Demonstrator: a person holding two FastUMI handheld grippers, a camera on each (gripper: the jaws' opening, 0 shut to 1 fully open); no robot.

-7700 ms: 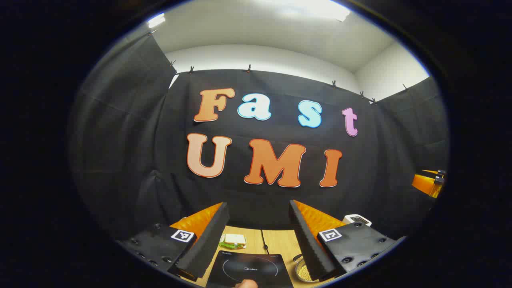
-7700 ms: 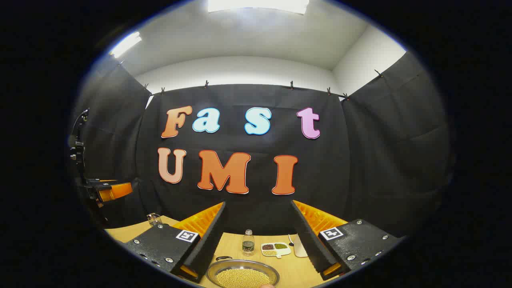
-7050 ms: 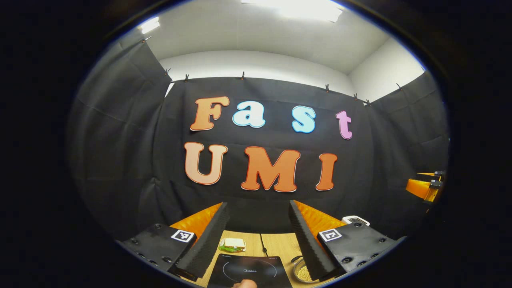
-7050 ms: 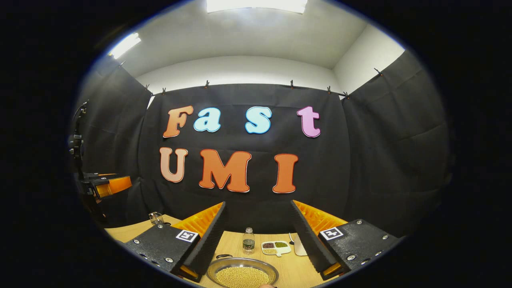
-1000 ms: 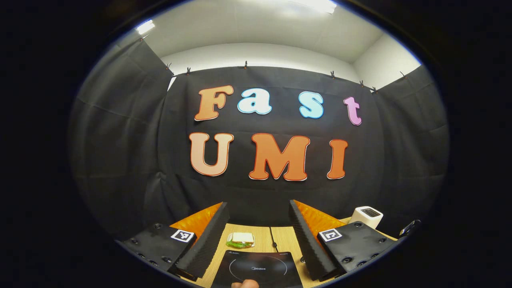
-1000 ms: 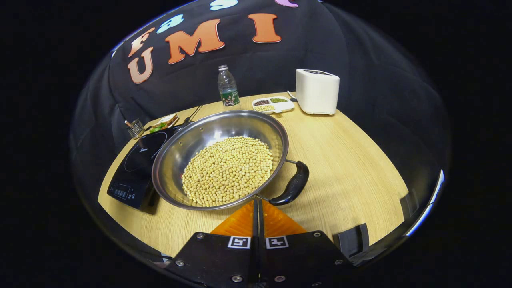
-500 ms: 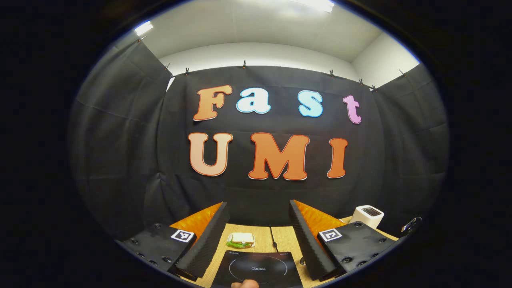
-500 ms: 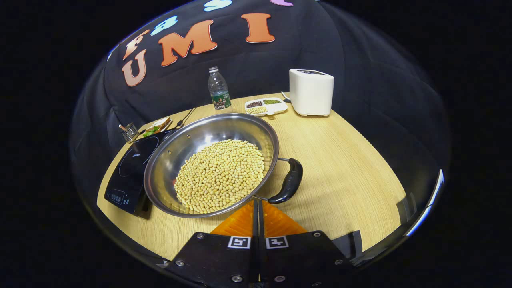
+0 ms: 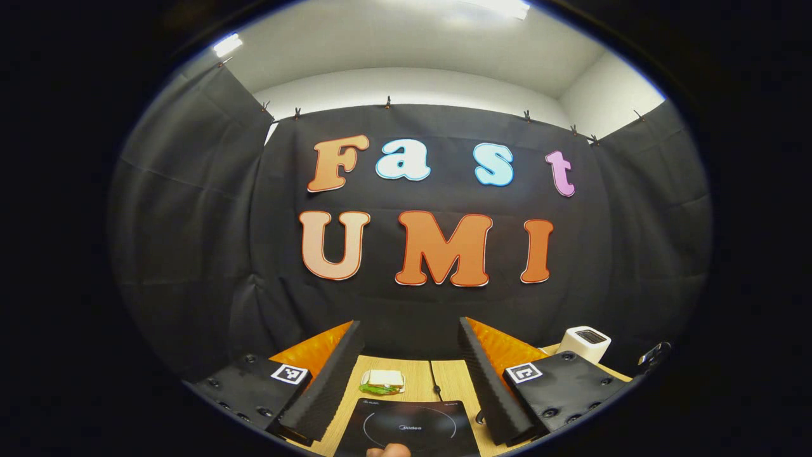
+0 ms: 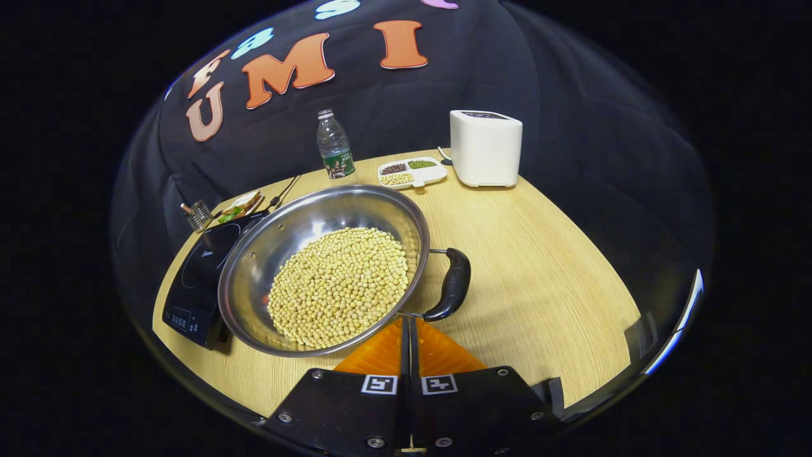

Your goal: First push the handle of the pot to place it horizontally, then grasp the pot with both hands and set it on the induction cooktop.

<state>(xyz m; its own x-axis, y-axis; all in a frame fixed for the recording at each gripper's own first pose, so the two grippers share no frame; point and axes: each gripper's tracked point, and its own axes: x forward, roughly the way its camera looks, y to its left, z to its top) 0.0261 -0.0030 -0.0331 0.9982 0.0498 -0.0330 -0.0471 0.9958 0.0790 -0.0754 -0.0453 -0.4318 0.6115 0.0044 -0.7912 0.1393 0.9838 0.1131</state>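
**Pot on surface beside cooktop, right jaws closed at its near rim**

Right gripper (image 10: 408, 327) jaws pressed together, no gap, nothing between them. Tips just at the near rim of the pot (image 10: 323, 266), close to where the handle (image 10: 451, 284) wire meets the rim; contact with rim or handle cannot be told.

Pot: wide steel bowl, filled with pale beans (image 10: 339, 285), sitting on the wooden surface (image 10: 539, 279). Left edge overlaps the right side of the induction cooktop (image 10: 196, 279) in the right gripper view; resting on it or just in front of it, cannot tell.

Handle: black loop on the pot's right side in the right gripper view, long axis running near-to-far along the rim, slightly tilted, near end closest to the gripper tips.

Behind the pot: bottle (image 10: 333, 152), divided dish of grains (image 10: 404, 172), white toaster (image 10: 485, 148). Far left: sandwich plate (image 10: 238, 206), small wire holder (image 10: 196, 216).

Left gripper (image 9: 411, 355) jaws wide apart, holding nothing, raised and aimed at the back wall. Between its fingers, lower down: cooktop (image 9: 409, 428), sandwich plate (image 9: 382, 381) beyond it, toaster (image 9: 585, 343) to the right.
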